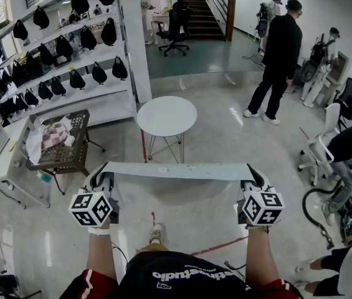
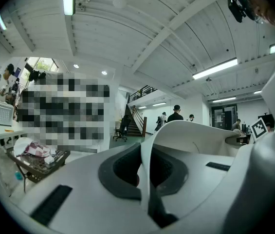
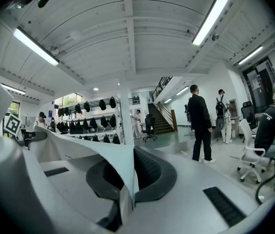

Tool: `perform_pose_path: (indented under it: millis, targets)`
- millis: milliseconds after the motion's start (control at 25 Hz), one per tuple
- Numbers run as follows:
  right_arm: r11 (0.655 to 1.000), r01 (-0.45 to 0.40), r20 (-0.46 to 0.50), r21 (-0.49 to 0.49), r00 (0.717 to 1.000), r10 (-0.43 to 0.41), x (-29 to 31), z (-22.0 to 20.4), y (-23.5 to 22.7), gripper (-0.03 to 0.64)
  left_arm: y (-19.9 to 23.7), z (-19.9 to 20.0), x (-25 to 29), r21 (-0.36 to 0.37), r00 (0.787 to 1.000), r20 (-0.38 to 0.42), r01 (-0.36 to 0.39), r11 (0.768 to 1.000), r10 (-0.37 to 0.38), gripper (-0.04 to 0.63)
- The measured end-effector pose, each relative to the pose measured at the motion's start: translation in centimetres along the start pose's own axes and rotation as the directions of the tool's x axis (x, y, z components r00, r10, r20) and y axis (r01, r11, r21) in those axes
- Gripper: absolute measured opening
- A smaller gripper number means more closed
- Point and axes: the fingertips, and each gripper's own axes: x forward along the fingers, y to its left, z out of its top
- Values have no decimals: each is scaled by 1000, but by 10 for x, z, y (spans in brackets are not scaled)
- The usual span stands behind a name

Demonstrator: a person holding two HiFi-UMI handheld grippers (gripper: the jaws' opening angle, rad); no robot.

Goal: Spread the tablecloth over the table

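In the head view you hold the tablecloth (image 1: pixel 176 170) stretched in the air between your two grippers. It shows as a pale strip seen almost edge-on, on your side of the round white table (image 1: pixel 167 116) and apart from it (the tabletop lies beyond the cloth's far edge). Your left gripper (image 1: pixel 103 174) has the cloth's left end and your right gripper (image 1: pixel 251 174) has its right end, and both point forward at much the same height. To the left stands a dark mesh basket (image 1: pixel 79 157) with crumpled fabric in it, and a person in black (image 1: pixel 281 48) stands on the floor at the far right. In the left gripper view your jaws are closed tight on a thin edge of the cloth, which rises between the pads and sweeps away to the right. In the right gripper view your jaws are likewise pressed together on the cloth's edge, and the sheet runs off to the left toward the other gripper.
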Motion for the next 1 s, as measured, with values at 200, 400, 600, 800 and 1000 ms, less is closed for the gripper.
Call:
perform_pose_path:
  millis: [200,400,600,800,1000]
  targets:
    - [1000,-3,-1,1,1000,3,1,3,0,29,0,2,0,0,1000,0,-3,1000,3,18]
    - [1000,-8,-4,1,1000,8,3,4,1,29,2,3,0,-3,1000,-4,-10,1000,10,18]
    - [1000,-12,6,11,1000,12,3,2,1,29,1,0,-3,-9,1000,-5,-16,1000,16,18]
    - [1000,-19,6,15,1000,19,4,4,4,29,4,1,-4,-18,1000,-9,-21,1000,21,18]
    - [999,-22,21,27,1000,22,2,6,1,29,-1,3,-6,-12,1000,-7,-18,1000,18,18]
